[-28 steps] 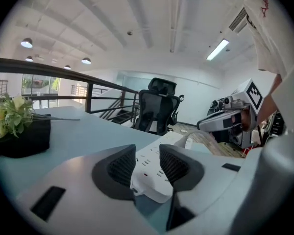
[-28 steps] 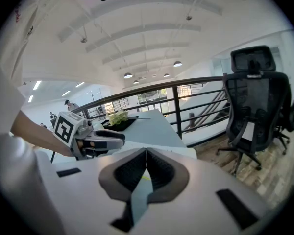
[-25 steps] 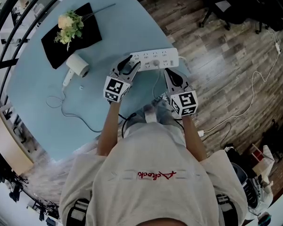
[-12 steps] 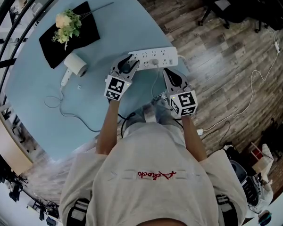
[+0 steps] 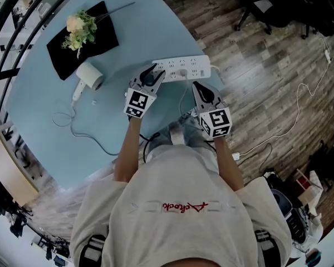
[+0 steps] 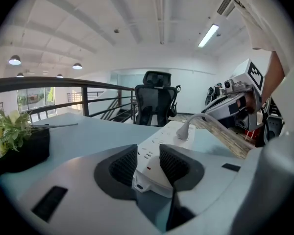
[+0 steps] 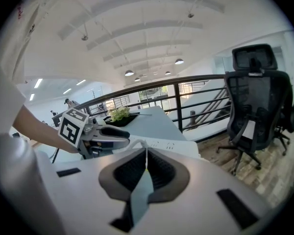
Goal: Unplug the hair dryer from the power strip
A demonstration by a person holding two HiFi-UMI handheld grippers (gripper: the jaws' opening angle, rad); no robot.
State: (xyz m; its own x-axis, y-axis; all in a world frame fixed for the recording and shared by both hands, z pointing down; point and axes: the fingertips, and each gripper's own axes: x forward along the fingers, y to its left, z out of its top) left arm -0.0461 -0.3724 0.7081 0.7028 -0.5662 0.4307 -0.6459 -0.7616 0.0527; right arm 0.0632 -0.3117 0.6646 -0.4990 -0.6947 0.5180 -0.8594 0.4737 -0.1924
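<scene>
The left gripper [image 6: 147,155] has its jaws closed on the near end of the white power strip [image 5: 183,68]. The two dark ribbed pads [image 6: 125,165] stand one on each side of that end and press on it, and the strip lies flat on the light blue table [image 5: 139,26]. From this gripper the strip runs forward and a little to the right. Further along it, a white plug [image 6: 183,131] sits in one of the sockets. Its white cord [image 6: 210,119] bends away to the right of the left gripper, over the edge of the table. The right gripper [image 7: 146,153] is just to the right of the left one, near the table edge, and its tips point toward the strip. Its jaws are pressed together, and I see nothing held between them. The cord passes just in front of these tips, but I cannot tell if it touches them. The white hair dryer [image 5: 89,77] lies on the table well to the left of the left gripper, apart from both grippers. Beyond the dryer, still further left, is a black mat [image 5: 100,38] with a small bunch of flowers [image 5: 80,29] on it.
</scene>
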